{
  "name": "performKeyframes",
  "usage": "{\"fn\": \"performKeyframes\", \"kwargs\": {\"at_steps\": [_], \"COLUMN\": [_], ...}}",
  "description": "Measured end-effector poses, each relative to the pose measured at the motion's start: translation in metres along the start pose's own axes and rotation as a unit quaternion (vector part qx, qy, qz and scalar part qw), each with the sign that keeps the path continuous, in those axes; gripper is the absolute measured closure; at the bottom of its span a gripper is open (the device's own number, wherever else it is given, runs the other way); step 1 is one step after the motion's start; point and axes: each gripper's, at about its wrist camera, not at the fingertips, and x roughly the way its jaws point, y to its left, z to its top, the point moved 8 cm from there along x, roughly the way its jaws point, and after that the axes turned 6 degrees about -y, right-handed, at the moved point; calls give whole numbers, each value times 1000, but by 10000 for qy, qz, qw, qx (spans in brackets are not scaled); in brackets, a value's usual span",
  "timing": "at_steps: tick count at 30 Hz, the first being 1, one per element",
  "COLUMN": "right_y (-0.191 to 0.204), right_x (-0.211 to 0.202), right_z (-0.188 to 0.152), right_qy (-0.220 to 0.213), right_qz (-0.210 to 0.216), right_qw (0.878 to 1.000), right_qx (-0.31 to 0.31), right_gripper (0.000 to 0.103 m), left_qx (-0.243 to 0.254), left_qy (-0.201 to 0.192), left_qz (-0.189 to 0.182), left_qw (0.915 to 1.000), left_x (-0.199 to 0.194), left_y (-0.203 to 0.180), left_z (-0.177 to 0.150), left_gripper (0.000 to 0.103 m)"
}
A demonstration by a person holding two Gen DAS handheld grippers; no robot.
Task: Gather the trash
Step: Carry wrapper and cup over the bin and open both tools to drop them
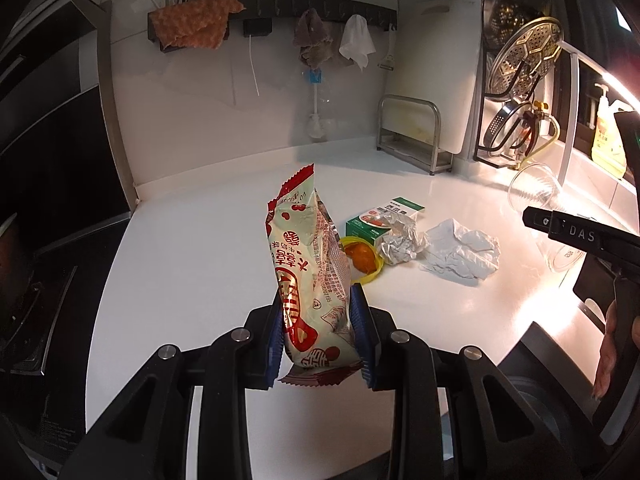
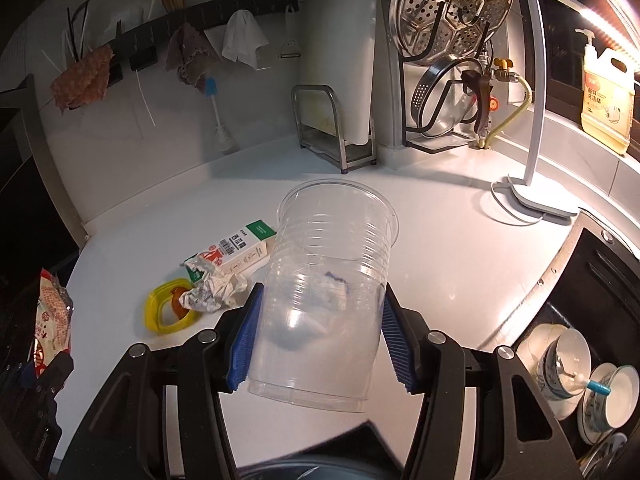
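Both tools carry trash above the white desk (image 1: 192,240).

The left tool (image 1: 322,336) is clamped narrowly on the lower end of a red-and-cream snack wrapper (image 1: 308,256), whose long axis stands nearly upright, its crimped top edge pointing up and away from the camera. The right tool (image 2: 320,340) grips a clear plastic cup (image 2: 328,280) across its lower wall; the cup's axis runs forward and slightly up, with the open rim facing away and the base toward the camera. On the desk beyond lie a green-and-white carton (image 2: 236,250), crumpled foil (image 1: 400,240), a yellow lid (image 2: 166,312) and a crumpled white paper (image 1: 460,256), close together.
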Motion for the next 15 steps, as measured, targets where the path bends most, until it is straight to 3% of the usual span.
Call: {"fn": "performKeyframes", "kwargs": {"at_steps": [15], "right_y": [-5], "right_x": [-117], "right_z": [-98], "right_qy": [-176], "right_qz": [-98], "right_qw": [9998], "right_qx": [-81], "right_gripper": [49], "left_qx": [56], "left_qy": [262], "left_qz": [-487], "left_qw": [9985], "left_x": [-66], "left_y": [-45], "left_z": [-56], "left_gripper": [73]}}
